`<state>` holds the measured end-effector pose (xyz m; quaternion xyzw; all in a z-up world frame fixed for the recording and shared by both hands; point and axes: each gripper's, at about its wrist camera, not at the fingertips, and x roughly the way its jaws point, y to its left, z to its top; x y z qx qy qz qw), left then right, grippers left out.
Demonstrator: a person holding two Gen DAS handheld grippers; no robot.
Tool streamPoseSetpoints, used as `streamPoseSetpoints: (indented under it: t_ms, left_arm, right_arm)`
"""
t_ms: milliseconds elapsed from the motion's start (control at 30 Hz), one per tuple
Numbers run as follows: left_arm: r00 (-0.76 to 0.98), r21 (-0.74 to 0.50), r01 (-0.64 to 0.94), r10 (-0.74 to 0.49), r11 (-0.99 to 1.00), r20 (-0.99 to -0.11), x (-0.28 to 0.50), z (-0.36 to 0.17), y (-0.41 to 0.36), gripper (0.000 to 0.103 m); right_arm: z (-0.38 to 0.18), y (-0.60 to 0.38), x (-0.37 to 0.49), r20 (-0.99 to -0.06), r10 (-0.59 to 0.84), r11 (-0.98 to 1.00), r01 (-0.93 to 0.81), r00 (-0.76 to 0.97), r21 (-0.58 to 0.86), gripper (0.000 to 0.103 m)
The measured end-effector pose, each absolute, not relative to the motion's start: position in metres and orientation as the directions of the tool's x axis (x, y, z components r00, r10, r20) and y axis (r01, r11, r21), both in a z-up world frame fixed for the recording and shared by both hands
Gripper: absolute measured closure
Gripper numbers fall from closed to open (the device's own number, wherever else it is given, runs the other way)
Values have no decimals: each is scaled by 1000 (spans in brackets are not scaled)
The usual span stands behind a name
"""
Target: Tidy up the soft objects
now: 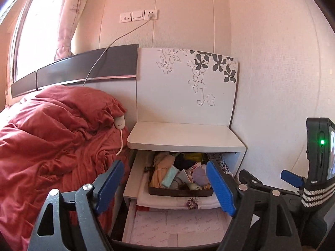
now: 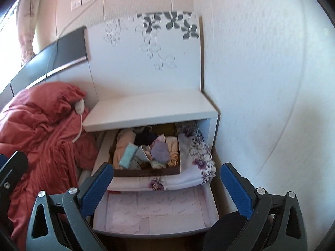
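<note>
A dark brown box (image 1: 180, 192) (image 2: 146, 172) packed with folded soft items in peach, mint, grey and lilac sits in the open upper drawer of a white nightstand (image 1: 186, 141) (image 2: 150, 113), on a white cloth with purple flowers (image 2: 196, 152). My left gripper (image 1: 165, 186) is open and empty, in front of the drawer. My right gripper (image 2: 167, 188) is open and empty, also in front of it. The right gripper shows at the right edge of the left wrist view (image 1: 293, 178).
An open lower drawer (image 2: 155, 211) lined with pale patterned paper sticks out below. A bed with a rumpled red duvet (image 1: 48, 138) (image 2: 39, 129) lies at the left, with a white corded controller (image 1: 119, 122) on it. A wall (image 2: 261, 83) stands at the right.
</note>
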<state>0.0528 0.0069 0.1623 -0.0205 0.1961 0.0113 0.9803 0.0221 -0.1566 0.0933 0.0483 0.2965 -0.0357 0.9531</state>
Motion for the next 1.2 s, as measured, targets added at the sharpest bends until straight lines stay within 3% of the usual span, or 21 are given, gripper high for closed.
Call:
streamPoseSetpoints:
  t_ms: [200, 533, 733, 1200]
  left_arm:
    - [916, 6, -51, 49, 999, -398, 48, 156, -4, 20]
    - [863, -5, -75, 62, 997, -501, 68, 101, 4, 20]
    - [878, -9, -23, 16, 1000, -479, 63, 101, -4, 22]
    - [871, -53, 1, -27, 999, -491, 64, 100, 0, 22]
  right_arm:
    - [96, -156, 10, -504, -85, 992, 118, 860, 34, 0]
    - [69, -159, 16, -533, -96, 991, 128, 841, 24, 0]
    - [77, -160, 10, -501, -91, 992, 124, 861, 33, 0]
    - [65, -168, 20, -554, -147, 985, 174, 819, -4, 0]
